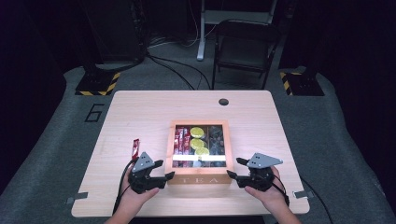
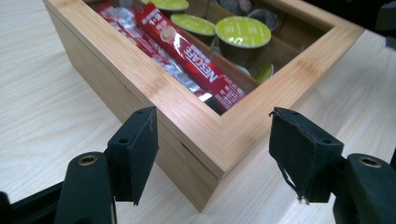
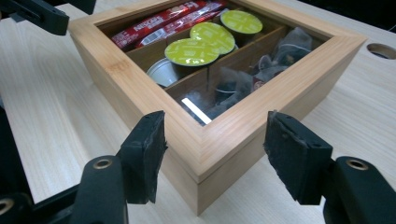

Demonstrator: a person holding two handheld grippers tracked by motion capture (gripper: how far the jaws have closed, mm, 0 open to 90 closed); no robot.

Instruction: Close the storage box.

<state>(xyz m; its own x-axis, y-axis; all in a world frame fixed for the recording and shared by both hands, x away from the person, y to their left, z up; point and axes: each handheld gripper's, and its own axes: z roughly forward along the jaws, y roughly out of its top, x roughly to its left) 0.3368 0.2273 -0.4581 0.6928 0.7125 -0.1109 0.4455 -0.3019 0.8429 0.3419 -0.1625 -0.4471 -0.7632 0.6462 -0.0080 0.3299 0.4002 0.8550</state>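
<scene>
At table's near edge: tea box [image 1: 199, 151], lid down, between both grippers. Left gripper [image 2: 212, 140] and right gripper [image 3: 215, 144] each straddle a front corner, jaws wide, pads clear of wood. Step: lining up on lid. Next: likely close on corners, lift evenly.

A lone sachet [image 1: 135, 148] lies left of the box [image 1: 199, 179].
</scene>
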